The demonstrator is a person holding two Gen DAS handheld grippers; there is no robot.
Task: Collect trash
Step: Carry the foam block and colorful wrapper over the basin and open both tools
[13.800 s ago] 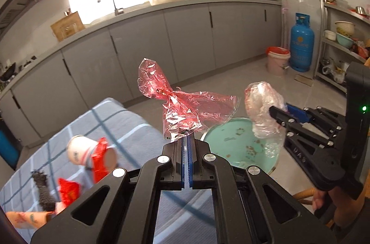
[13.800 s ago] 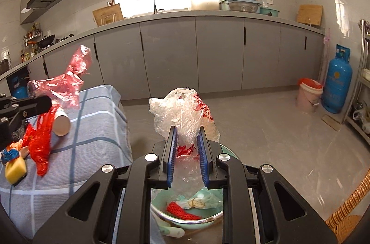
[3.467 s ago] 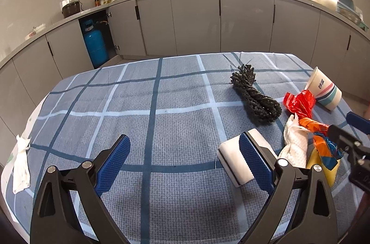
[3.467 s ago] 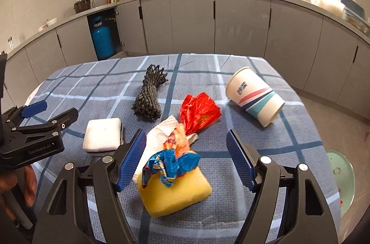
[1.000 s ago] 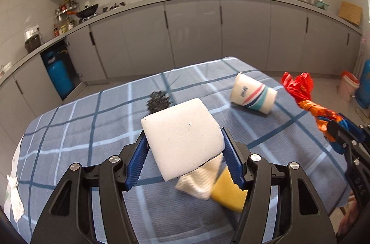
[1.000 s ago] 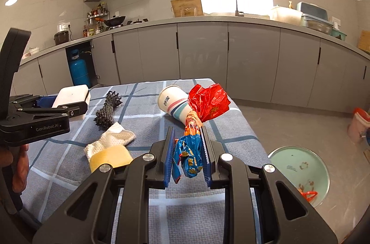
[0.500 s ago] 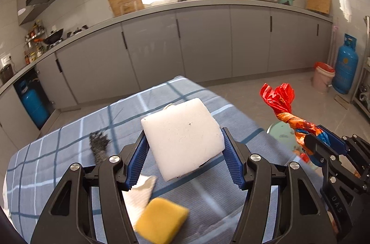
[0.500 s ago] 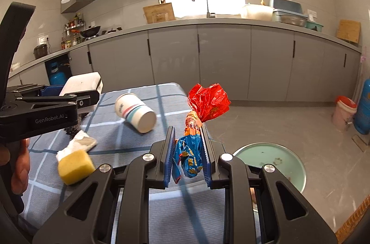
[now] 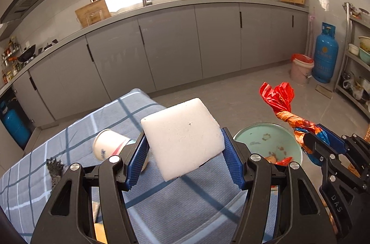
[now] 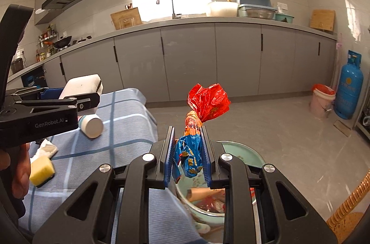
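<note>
My left gripper (image 9: 183,157) is shut on a white foam block (image 9: 182,136) and holds it above the table's right edge; the block also shows in the right wrist view (image 10: 81,85). My right gripper (image 10: 187,154) is shut on a twisted red, orange and blue wrapper (image 10: 201,110), held above a pale green basin (image 10: 242,151) on the floor. In the left wrist view the wrapper (image 9: 279,100) hangs over the basin (image 9: 252,137), which holds several scraps. A paper cup (image 9: 108,147), a yellow sponge (image 10: 41,166) and a white tissue (image 10: 45,149) lie on the blue checked tablecloth (image 9: 161,204).
A black mesh scrubber (image 9: 55,170) lies at the table's left. Grey cabinets (image 9: 185,47) run along the wall. A blue gas cylinder (image 9: 326,54) and a pink bucket (image 9: 300,69) stand at the right. A wicker seat edge (image 10: 349,214) is at lower right.
Both grippers have swung right from the table toward the floor basin, each still holding its item. The basin is now nearer and below the wrapper.
</note>
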